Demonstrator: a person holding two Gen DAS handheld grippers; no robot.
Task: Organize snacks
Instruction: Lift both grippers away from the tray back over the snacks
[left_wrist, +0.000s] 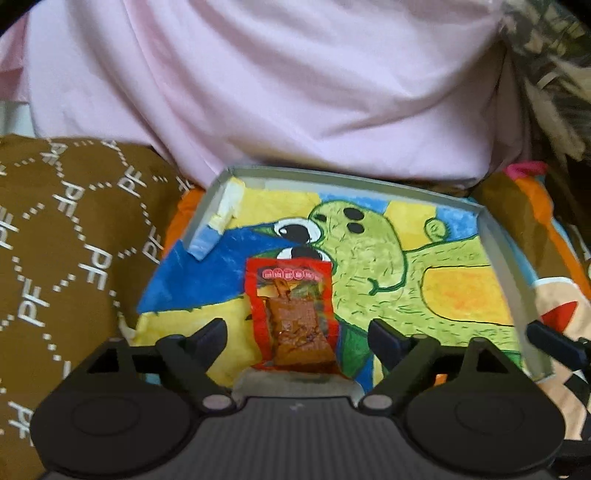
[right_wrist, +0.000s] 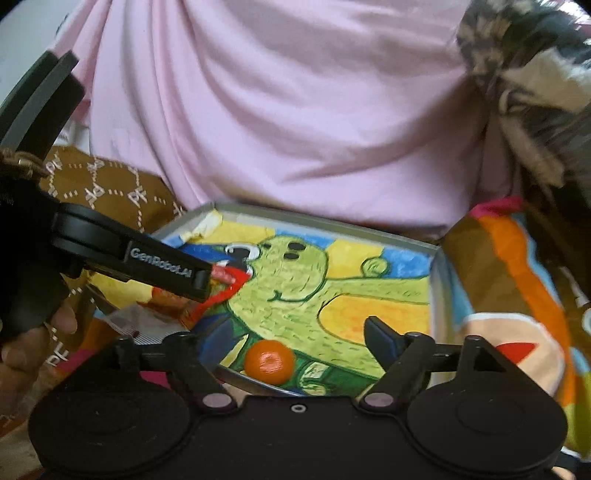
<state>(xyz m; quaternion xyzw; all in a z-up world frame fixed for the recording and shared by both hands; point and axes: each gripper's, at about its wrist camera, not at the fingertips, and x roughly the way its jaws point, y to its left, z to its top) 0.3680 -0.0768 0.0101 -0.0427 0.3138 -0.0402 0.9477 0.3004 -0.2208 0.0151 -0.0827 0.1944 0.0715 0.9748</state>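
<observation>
Left wrist view
Left gripper (left_wrist: 297, 334): fingers spread wide, released; nothing pressed between the pads.
Snack packet (left_wrist: 293, 314): red, with a clear window showing brown food; lies flat on the tray floor between the two open fingers, touching neither, near the tray's near edge.
Tray (left_wrist: 347, 178): shallow, grey-rimmed, its floor covered by a painted green cartoon creature on yellow and blue.
Tape (left_wrist: 229, 203): pale strips stuck along the tray's far-left corner.
Brown cloth (left_wrist: 70, 236): printed with white letters, just left of the tray.
Pink cloth (left_wrist: 295, 85): bunched up behind the tray's far edge.

Right wrist view
Right gripper (right_wrist: 291, 341): fingers apart, released; only the right finger shows clearly.
Orange (right_wrist: 269, 361): small, round, resting on the tray floor at the near edge, between the open fingers and free of them.
Tray (right_wrist: 321, 218): same painted floor.
Left gripper (right_wrist: 201, 278): reaches in from the left over the tray's left side.
Snack packet (right_wrist: 229, 280): its red edge shows just past that finger's tip.
Hand (right_wrist: 33, 339): grips the left gripper's handle at the left edge.
</observation>
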